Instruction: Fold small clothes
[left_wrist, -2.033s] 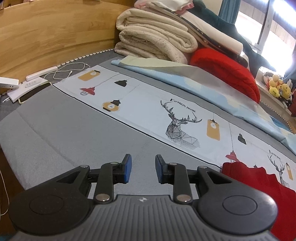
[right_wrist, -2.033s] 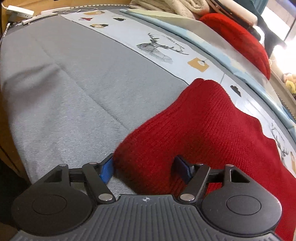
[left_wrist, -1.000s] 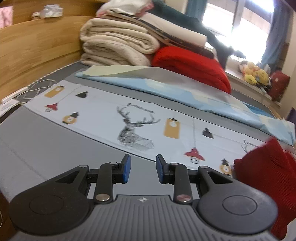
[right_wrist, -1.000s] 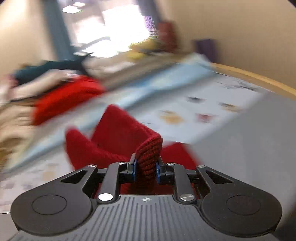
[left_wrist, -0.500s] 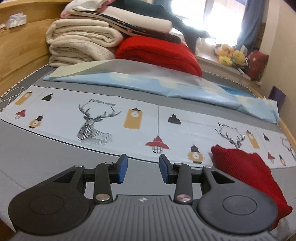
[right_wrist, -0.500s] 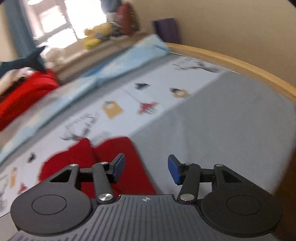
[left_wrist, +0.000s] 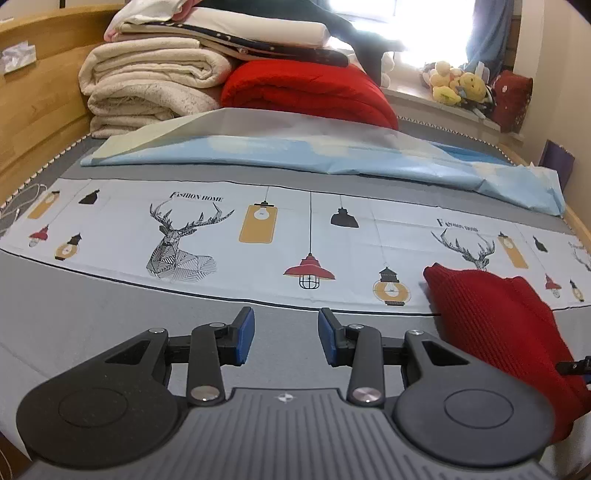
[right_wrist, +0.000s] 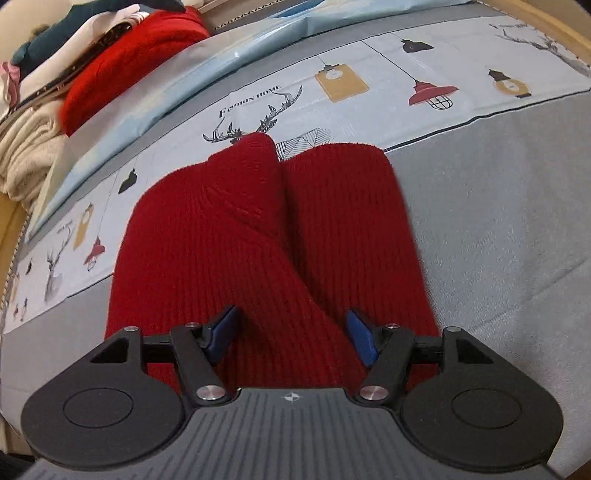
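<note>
The red knit garment (right_wrist: 258, 229) lies on the bed's grey cover (right_wrist: 498, 221), one flap folded over; more folds look due. Right gripper (right_wrist: 291, 332) hovers spread above it; left gripper (left_wrist: 286, 332) spread, empty

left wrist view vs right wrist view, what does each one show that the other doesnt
Only the left wrist view shows the open left hand-held gripper over bare grey sheet, the plush toys on the window ledge, and the full blanket stack.

Only the right wrist view shows the open right hand-held gripper straddling the red knit garment, and the fold lines across the garment's top.

Both show the garment, the deer-print cloth, the light blue sheet and the red blanket.
</note>
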